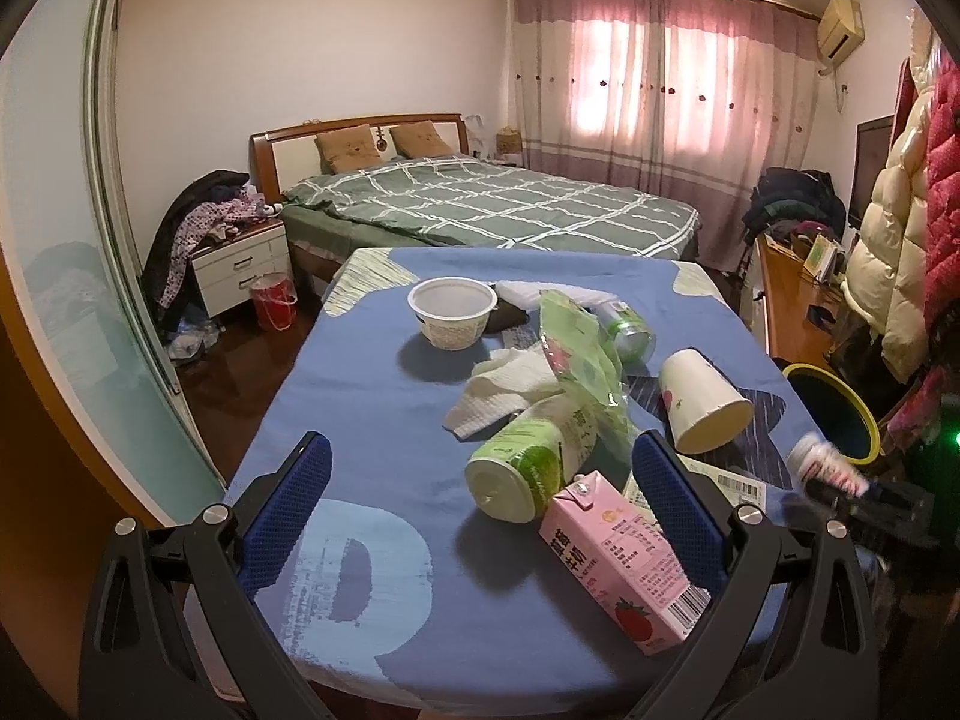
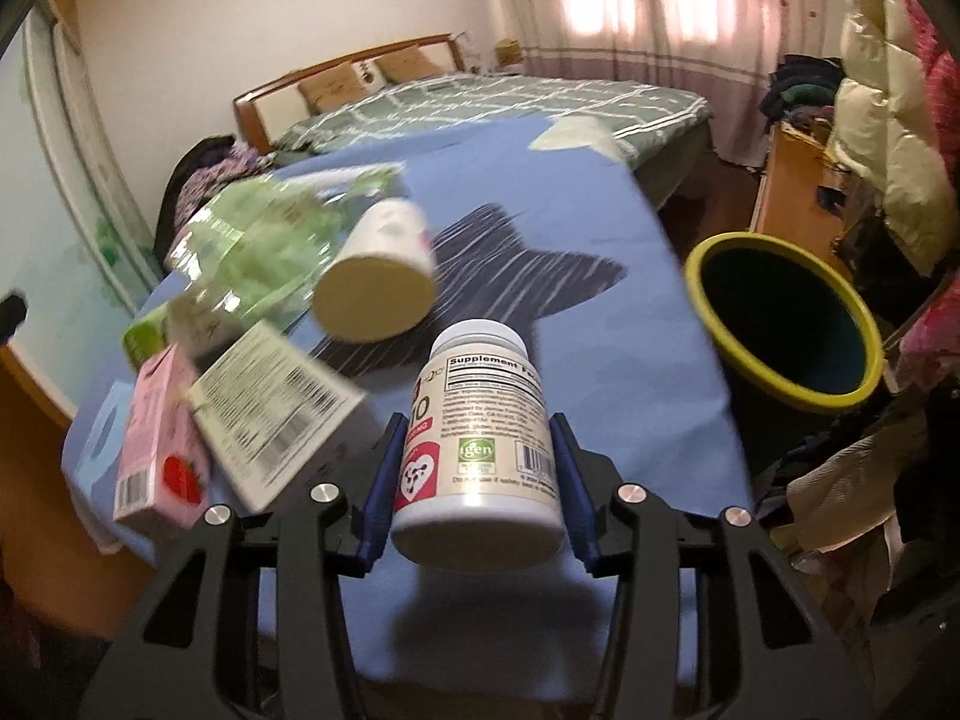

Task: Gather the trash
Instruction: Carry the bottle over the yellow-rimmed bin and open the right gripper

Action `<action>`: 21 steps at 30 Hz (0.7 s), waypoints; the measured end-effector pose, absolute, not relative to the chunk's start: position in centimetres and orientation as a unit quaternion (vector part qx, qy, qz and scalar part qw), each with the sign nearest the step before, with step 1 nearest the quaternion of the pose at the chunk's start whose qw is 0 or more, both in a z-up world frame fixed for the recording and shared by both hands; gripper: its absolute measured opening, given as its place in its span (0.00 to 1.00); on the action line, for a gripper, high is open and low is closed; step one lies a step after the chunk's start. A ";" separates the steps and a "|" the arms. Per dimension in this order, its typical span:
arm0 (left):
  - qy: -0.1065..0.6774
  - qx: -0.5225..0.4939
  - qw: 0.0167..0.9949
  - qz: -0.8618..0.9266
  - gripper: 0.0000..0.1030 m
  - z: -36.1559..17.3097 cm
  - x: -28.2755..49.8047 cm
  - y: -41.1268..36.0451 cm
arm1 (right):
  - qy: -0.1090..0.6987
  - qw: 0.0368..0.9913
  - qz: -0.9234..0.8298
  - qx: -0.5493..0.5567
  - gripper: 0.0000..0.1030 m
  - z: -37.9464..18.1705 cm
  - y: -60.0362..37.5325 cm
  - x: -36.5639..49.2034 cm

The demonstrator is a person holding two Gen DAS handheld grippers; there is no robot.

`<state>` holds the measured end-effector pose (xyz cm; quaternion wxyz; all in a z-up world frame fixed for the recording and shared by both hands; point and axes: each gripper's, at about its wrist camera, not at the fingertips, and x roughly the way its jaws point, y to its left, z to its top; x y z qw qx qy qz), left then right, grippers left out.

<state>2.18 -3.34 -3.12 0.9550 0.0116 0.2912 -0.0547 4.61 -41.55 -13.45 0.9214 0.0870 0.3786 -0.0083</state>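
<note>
My right gripper is shut on a white supplement bottle and holds it above the blue table, left of the yellow-rimmed bin. My left gripper is open above the near part of the table; a pink strawberry milk carton and a green-and-white bottle lie between its fingers. A paper cup, a green wrapper, a crumpled tissue, a green can and a white bowl lie farther on. The right gripper with the bottle shows at the right in the left wrist view.
The bin stands on the floor off the table's right edge. A flat barcode packet lies beside the carton. A bed stands behind the table, a nightstand to the left, and hanging coats to the right.
</note>
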 end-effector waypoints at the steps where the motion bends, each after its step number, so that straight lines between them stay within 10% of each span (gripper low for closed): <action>1: 0.293 0.012 0.954 -0.056 0.96 -3.2 2.3 -3.5 | 0.374 0.923 -0.019 0.089 0.44 -13.3 -42.3 4.9; 21: 0.337 0.035 0.935 -0.106 0.96 -6.2 4.0 -7.6 | 0.395 0.874 -0.238 0.152 0.44 -16.5 -60.3 15.5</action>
